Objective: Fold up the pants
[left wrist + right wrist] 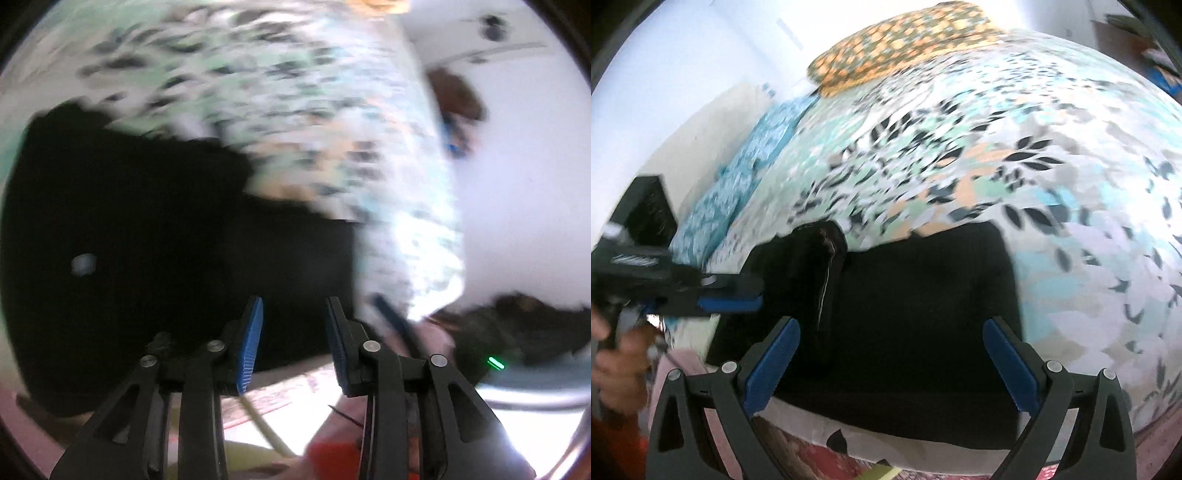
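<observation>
Hovering over black pants [916, 302], both grippers open.

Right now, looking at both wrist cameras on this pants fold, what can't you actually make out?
- Left wrist view: motion blur smears the bedsheet and the objects at the right edge; unidentifiable.
- Left wrist view: the black pants are a featureless dark mass; folds and seams unreadable.
- Right wrist view: the left gripper is seen side-on, so its jaw gap is hidden.
- Right wrist view: the right gripper covers the pants' near edge.

no readable text, no labels, no numbers anywhere
</observation>
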{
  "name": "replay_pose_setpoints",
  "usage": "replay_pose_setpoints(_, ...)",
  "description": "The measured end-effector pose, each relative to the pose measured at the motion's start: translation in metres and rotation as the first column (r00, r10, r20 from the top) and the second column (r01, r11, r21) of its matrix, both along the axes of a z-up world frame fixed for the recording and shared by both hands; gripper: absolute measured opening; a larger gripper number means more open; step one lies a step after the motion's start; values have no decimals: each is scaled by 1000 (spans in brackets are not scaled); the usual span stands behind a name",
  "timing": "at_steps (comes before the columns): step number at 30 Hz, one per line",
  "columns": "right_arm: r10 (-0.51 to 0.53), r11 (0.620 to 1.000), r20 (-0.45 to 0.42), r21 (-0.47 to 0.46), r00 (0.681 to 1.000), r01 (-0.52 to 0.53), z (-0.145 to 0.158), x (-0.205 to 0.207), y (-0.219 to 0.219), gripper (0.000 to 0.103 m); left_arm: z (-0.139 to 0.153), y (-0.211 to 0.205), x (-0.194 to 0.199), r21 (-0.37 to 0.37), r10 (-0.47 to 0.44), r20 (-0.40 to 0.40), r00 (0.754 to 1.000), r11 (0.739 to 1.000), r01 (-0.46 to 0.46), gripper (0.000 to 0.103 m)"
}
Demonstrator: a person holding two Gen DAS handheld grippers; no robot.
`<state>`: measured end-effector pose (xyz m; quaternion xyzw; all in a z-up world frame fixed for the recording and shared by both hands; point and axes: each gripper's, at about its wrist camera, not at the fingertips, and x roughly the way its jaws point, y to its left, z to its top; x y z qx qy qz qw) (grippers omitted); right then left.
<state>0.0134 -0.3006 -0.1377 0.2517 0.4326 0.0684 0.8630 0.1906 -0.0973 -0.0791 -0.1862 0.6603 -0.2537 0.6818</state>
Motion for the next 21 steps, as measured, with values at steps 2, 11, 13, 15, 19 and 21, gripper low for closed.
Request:
replay_pose_setpoints(2, -38, 999, 3, 31, 999, 37, -2, -1, -11, 99, 36, 6, -1, 17, -21, 137, 990, 1000, 19, 71)
replay_pose_setpoints(11, 358, 930, 136, 40, 924, -366, 11, 13, 63, 98, 54, 169, 0, 212, 315, 406, 858, 881, -423, 89)
replay_pose_setpoints(13, 457, 887, 103, 26, 884, -462, 3, 19, 89, 96, 23, 205, -11, 256, 389, 400, 830, 822, -509, 87)
replay_pose_setpoints(15, 522, 853, 72, -12, 850, -522, -5, 28, 108, 91, -6, 225, -24, 284, 438, 390, 810, 780, -558, 86)
replay_pose_setpoints(19, 555, 832, 29, 15, 832, -555, -20, 47, 115, 89, -41, 243, -46, 339, 460, 378, 803, 738, -583, 83)
replay_pose_setpoints(21, 581, 813, 22, 33, 814, -581, -23, 49, 116, 87, -50, 252, -47, 369, 475, 350, 808, 723, -585, 82)
